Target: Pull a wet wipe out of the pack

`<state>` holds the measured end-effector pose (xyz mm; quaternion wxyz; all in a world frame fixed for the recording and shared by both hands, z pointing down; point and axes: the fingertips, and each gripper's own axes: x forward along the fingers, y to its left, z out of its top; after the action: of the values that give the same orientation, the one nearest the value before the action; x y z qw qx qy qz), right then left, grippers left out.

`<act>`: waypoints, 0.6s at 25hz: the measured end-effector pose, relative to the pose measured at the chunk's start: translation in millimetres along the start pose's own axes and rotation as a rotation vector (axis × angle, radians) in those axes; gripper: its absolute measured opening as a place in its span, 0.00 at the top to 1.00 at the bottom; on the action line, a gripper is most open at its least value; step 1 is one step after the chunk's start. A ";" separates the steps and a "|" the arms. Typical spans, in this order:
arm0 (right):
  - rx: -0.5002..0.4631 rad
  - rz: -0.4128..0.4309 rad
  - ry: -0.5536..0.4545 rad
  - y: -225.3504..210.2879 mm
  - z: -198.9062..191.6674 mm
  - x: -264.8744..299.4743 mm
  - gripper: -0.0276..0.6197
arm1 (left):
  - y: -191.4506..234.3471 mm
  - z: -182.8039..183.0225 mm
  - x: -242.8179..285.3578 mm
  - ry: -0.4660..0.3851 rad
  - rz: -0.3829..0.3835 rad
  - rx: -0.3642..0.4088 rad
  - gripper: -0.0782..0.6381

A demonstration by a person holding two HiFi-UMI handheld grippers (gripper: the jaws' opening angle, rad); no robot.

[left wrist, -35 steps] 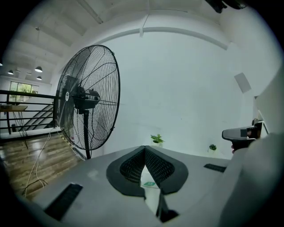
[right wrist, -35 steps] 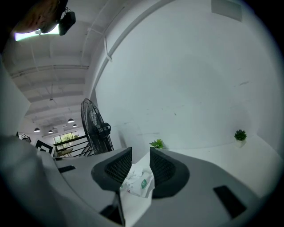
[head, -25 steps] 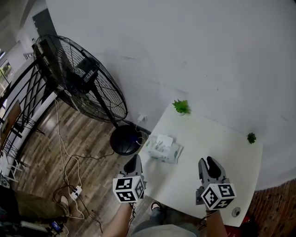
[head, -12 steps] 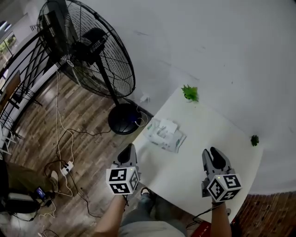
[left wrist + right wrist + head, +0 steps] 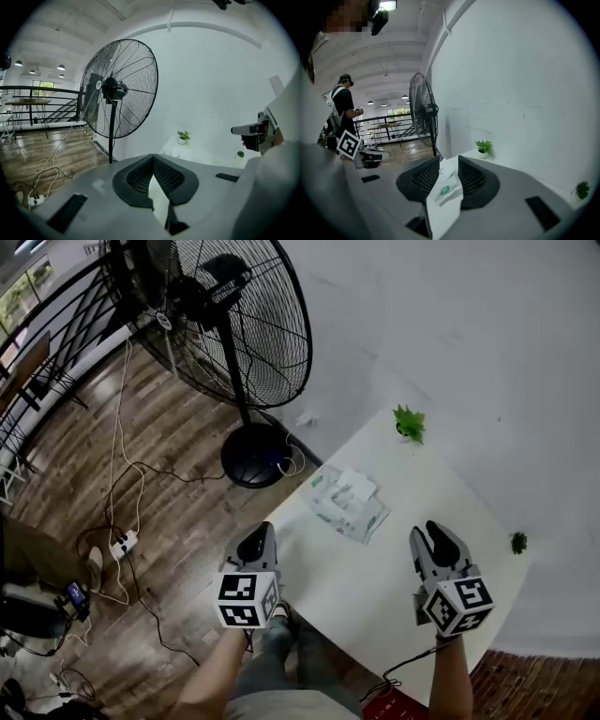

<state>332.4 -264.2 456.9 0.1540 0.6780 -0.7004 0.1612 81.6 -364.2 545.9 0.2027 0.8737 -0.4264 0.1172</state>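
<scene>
Head view shows the wet wipe pack (image 5: pixel 345 505) lying flat on the white counter (image 5: pixel 375 601), with both your tools held well short of the pack on your side. The left gripper (image 5: pixel 262 531) sits off the pack's left and has its fingers (image 5: pixel 140 180) pinched together on nothing. The right gripper (image 5: pixel 424 531) sits off the pack's right, its fingers (image 5: pixel 476 180) parted to a moderate gap with the pack framed beyond them, untouched. The pack looks like soft, crinkly film, white with a green mark, so it will likely slide or lift if you tug. Pin its body with the closed left tips, then bring the right in from above. A white piece (image 5: pixel 354 486) stands up from the pack's top; whether it is lid or wipe is unclear. Nip only its thin edge and draw straight up.
</scene>
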 end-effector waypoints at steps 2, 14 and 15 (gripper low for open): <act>-0.004 0.029 0.005 6.6 -0.7 10.4 0.77 | 2.3 -0.8 -3.0 -0.002 0.004 0.001 0.89; -0.081 0.133 0.076 26.4 -7.5 66.8 0.77 | 15.6 3.8 -16.2 -0.025 0.070 -0.016 0.89; -0.086 0.143 0.084 27.5 -8.9 71.6 0.77 | 17.0 3.1 -16.7 -0.024 0.076 -0.019 0.89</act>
<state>302.6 -323.9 495.6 0.2003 0.6116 -0.7463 0.1698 58.0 -363.4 541.2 0.2012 0.8563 -0.4627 0.1100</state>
